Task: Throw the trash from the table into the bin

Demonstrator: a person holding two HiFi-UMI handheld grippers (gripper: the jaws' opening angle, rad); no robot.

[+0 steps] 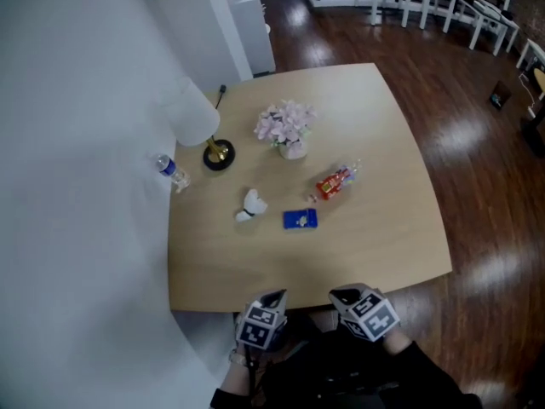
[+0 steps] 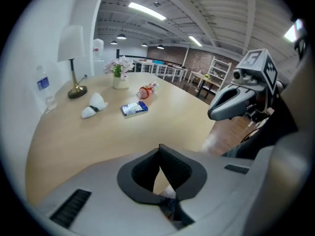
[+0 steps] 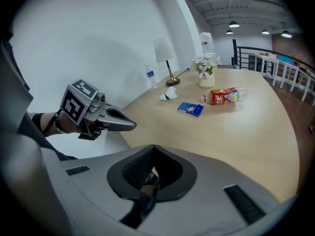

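Trash packet (image 1: pixel 300 219): flat, blue, rectangular

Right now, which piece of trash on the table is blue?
The flat packet in the middle. It lies between the white crumpled piece and the red wrapper.

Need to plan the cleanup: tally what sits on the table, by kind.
Litter: 3 (white wad, blue packet, red wrapper)
Lamp: 1
Flower vase: 1
Water bottle: 1
Total: 6
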